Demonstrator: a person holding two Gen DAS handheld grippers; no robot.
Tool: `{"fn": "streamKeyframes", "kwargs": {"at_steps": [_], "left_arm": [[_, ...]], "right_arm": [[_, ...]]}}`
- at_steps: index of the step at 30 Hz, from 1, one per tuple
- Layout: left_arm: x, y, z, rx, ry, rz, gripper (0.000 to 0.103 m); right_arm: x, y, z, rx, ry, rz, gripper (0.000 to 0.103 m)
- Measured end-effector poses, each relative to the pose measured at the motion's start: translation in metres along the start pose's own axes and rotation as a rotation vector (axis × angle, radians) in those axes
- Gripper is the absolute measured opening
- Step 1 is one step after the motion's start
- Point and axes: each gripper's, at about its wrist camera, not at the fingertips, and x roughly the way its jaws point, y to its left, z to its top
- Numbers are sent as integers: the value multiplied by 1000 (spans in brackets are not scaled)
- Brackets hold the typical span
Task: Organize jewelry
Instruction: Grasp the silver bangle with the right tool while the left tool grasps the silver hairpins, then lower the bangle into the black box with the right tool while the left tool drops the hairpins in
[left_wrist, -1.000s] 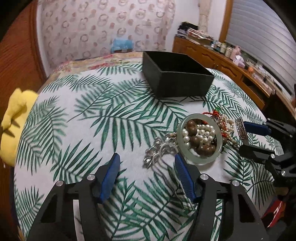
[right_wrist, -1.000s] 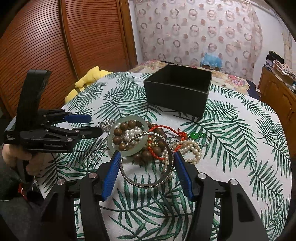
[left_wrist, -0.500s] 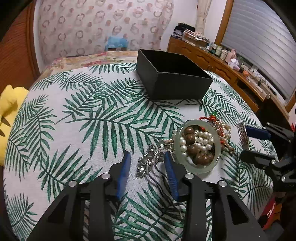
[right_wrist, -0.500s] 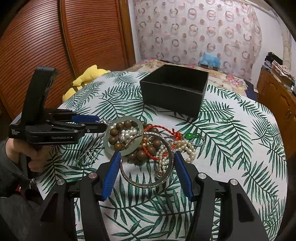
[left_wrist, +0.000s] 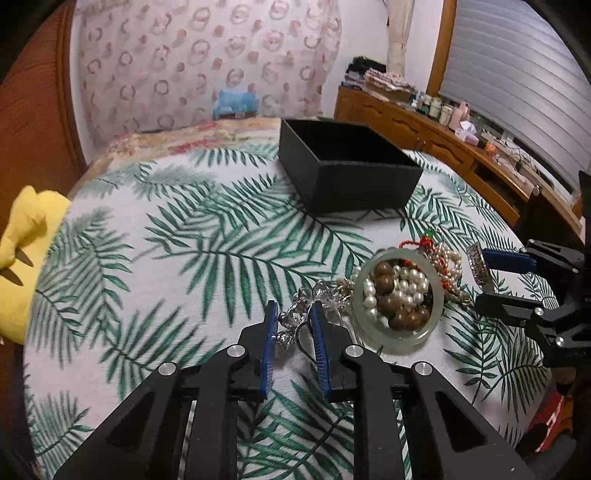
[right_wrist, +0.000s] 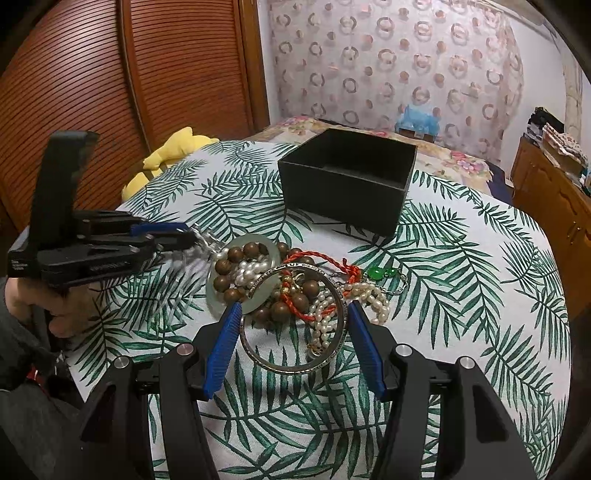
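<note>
A jewelry heap lies on the leaf-print table: a pale jade bangle (left_wrist: 397, 295) over brown wooden beads and pearls, a red cord bracelet (right_wrist: 314, 258), a green pendant (right_wrist: 376, 273) and a silver chain (left_wrist: 295, 321). My left gripper (left_wrist: 293, 323) has its jaws narrowed around the near end of the silver chain; it also shows in the right wrist view (right_wrist: 177, 236). My right gripper (right_wrist: 293, 325) is open with a silver metal bangle (right_wrist: 295, 317) between its fingers. An open black box (left_wrist: 347, 173) stands behind the heap.
A yellow plush toy (left_wrist: 22, 258) lies off the table's left edge. A wooden sideboard (left_wrist: 461, 155) with bottles runs along the right wall. A wooden slatted door (right_wrist: 110, 92) is behind the left hand.
My left gripper has moved forward onto the silver chain and its jaws have closed from wide open to a narrow gap. The right gripper has held around the silver bangle.
</note>
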Motion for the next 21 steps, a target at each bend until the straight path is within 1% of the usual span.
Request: {"fn": "streamKeyframes", "kwargs": {"at_steps": [5,11,15,21], "left_arm": [[-19,1,1,-7,-69,14,16],[-31,1,10,-2,-122,25,16],[-33,0,20,-2,-151,21,16],[-32,-1,42,21,-187,37,16]], "right_arm": [[1,-3,-1,7,-5,-4,61],[3,-6,7,-11,-14,-14,61],[5,-10,22,-37,-31,-30,61],[8,-24,57,-69,-74,-68,61]]}}
